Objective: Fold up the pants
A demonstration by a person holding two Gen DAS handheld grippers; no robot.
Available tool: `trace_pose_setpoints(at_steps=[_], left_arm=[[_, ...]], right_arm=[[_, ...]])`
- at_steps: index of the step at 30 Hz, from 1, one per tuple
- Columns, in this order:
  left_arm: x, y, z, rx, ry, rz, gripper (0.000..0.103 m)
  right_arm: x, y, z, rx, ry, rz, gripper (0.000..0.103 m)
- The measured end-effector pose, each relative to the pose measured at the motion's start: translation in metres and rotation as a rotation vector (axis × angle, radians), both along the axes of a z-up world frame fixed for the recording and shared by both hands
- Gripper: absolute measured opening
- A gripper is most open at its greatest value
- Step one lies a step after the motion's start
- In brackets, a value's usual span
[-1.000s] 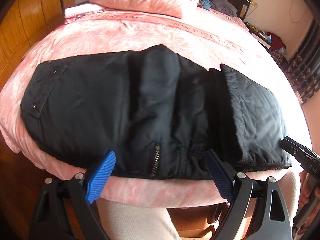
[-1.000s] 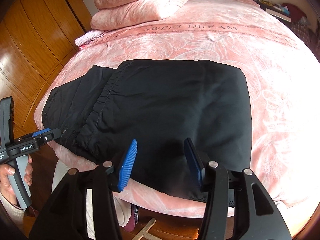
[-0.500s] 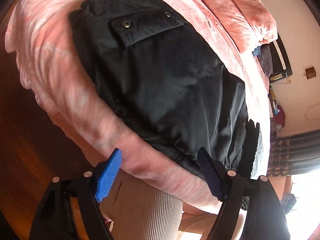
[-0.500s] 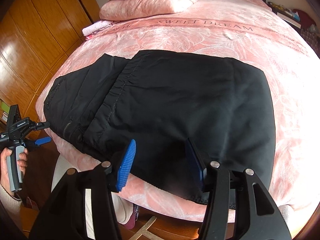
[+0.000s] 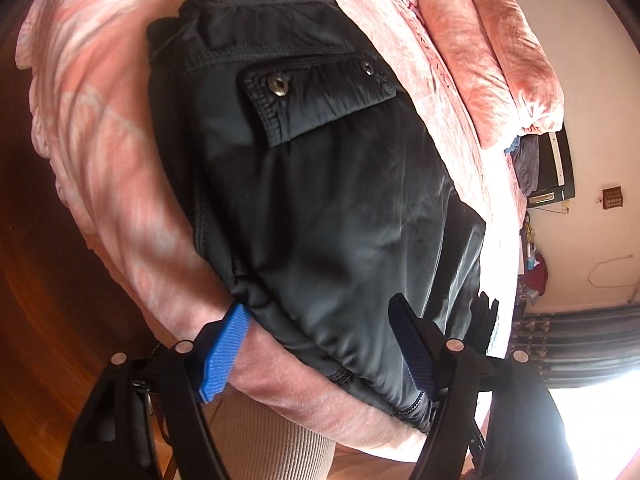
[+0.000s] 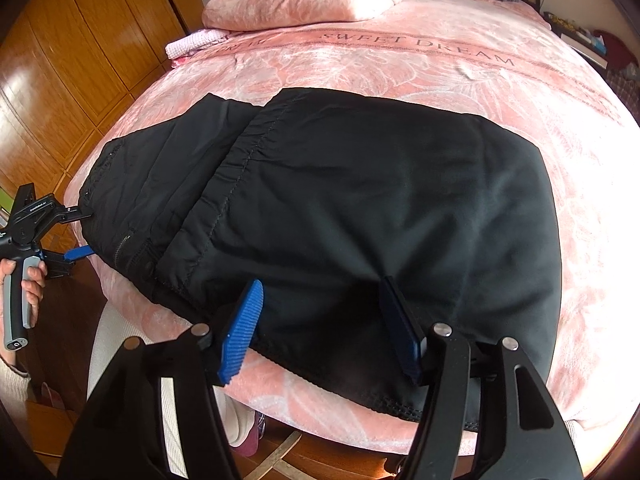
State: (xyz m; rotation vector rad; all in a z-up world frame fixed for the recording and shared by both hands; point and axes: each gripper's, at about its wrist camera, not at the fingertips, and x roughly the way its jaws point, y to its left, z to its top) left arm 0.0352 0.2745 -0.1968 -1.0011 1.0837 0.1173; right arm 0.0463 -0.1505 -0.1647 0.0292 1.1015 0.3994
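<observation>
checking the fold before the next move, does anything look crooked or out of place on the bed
The black pants are folded unevenly: the gathered top layer sits askew, leaving the zipper end sticking out at the left by the left gripper. They also lie right at the near edge of the pink bedspread. No damage visible.

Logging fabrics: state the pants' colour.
Plain black pants, no pattern; clearest in the right wrist view.

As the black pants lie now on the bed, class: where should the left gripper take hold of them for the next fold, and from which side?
Probably the near left corner of the pants, by the zipper. There the stacked layers overhang the bed's edge, so the open left gripper can come in from the left end, one finger under, one over.
</observation>
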Motion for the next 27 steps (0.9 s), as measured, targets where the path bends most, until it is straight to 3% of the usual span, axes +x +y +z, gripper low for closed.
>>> trace_pose_setpoints(at_steps=[6,10,17,18,22,27], left_arm=[[-0.003,0.025,-0.007,-0.08,-0.037,0.107,0.056],[0.0,0.024,0.0,-0.034,-0.074,0.092,0.049],[0.015,0.047,-0.023,-0.109,-0.044,0.206,0.05],[0.017,0.047,-0.022,-0.103,-0.044,0.21,0.049],[0.019,0.041,-0.008,-0.038,-0.087,0.197,0.022],[0.024,0.025,0.03,0.048,-0.203,0.169,0.013]], right_arm=[[0.0,0.004,-0.004,-0.013,-0.004,0.018,0.066],[0.001,0.009,-0.006,-0.041,-0.011,0.037,0.069],[0.0,0.009,-0.008,-0.044,-0.014,0.048,0.072],[0.0,0.009,-0.008,-0.041,-0.013,0.048,0.072],[0.001,0.009,-0.009,-0.039,-0.011,0.05,0.072],[0.001,0.009,-0.009,-0.041,-0.012,0.051,0.072]])
